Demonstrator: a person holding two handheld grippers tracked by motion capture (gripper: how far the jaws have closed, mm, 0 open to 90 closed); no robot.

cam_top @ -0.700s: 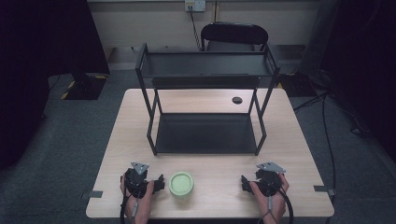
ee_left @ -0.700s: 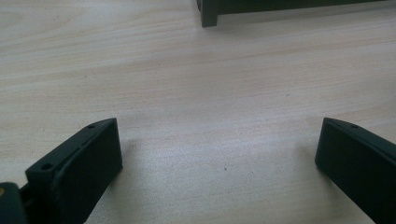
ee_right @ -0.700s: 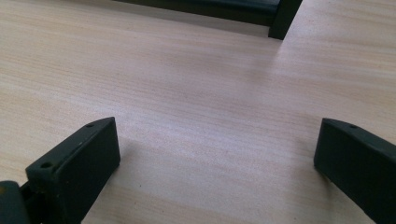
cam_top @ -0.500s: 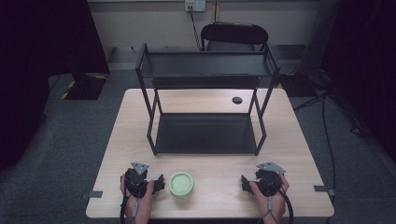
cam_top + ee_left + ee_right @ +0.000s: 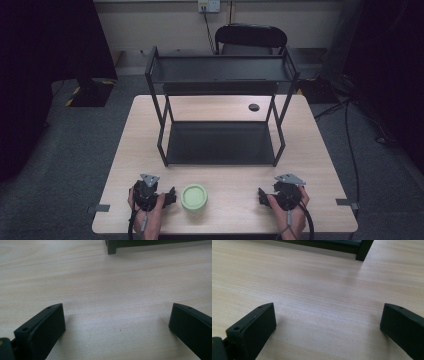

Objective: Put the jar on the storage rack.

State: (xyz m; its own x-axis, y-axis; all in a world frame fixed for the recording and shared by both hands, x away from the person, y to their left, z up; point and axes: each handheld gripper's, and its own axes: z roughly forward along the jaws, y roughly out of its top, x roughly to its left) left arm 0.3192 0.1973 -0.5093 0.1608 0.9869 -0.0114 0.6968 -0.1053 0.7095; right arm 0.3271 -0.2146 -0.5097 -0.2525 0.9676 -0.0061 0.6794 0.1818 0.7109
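A small pale green bowl (image 5: 194,196) sits on the wooden table (image 5: 225,110) near its front edge. My left gripper (image 5: 150,186) rests on the table just left of the bowl, held by a hand. My right gripper (image 5: 289,186) rests near the front right, well apart from the bowl. In the left gripper view the left gripper (image 5: 117,317) has its jaws wide apart over bare wood. The right gripper (image 5: 328,317) stands the same way in the right gripper view, with nothing between its jaws.
A black two-level metal rack (image 5: 220,107) stands on the middle and back of the table. Its front legs (image 5: 111,247) (image 5: 364,250) show ahead of each gripper. A round dark cable hole (image 5: 254,107) lies behind the rack. A black chair (image 5: 251,37) stands beyond the table.
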